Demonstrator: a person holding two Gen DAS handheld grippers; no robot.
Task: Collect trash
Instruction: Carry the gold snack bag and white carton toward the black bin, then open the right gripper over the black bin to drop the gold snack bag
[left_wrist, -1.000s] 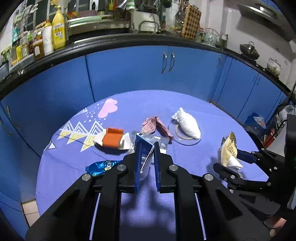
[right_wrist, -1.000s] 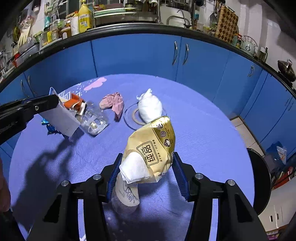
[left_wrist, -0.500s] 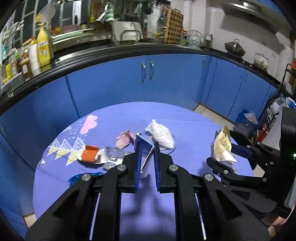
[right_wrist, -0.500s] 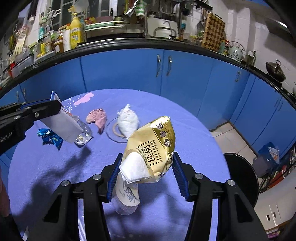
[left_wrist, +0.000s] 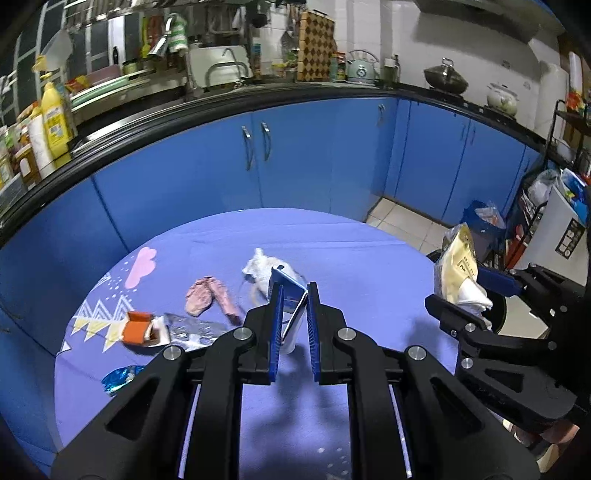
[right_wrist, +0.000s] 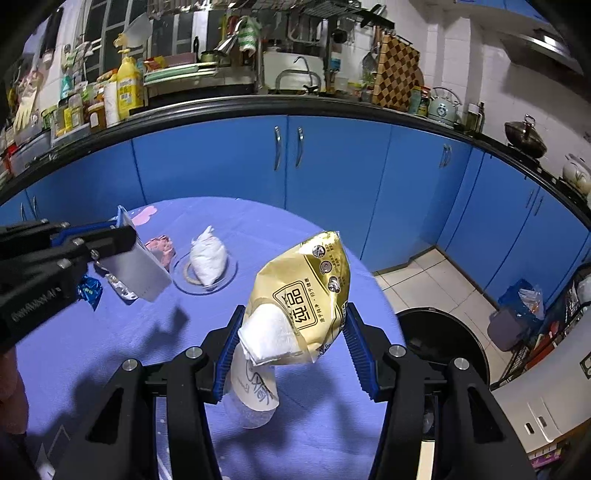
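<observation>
A round black bin (right_wrist: 441, 345) stands on the tiled floor just beside the round bench (right_wrist: 110, 343) in its lilac printed cloth; what it holds cannot be told; a clear round plastic lid (right_wrist: 205, 275) on the cloth carries a knotted white bag (right_wrist: 208, 256); the left hand-held gripper (left_wrist: 294, 295) is clamped on a flat white and blue carton (left_wrist: 291, 301), lifted above the cloth; the right hand-held gripper (right_wrist: 291, 341), tilted downward, squeezes a crumpled yellow snack bag (right_wrist: 308, 291) with white tissue and a paper cup bunched under it, raised over the bench edge near the bin; a pink wrapper (left_wrist: 207, 297), an orange and white box (left_wrist: 142, 328), a silver foil packet (left_wrist: 194, 329) and a blue foil wrapper (left_wrist: 118, 377) lie on the cloth; blue cabinets (right_wrist: 332, 170) under a cluttered black worktop curve behind.
</observation>
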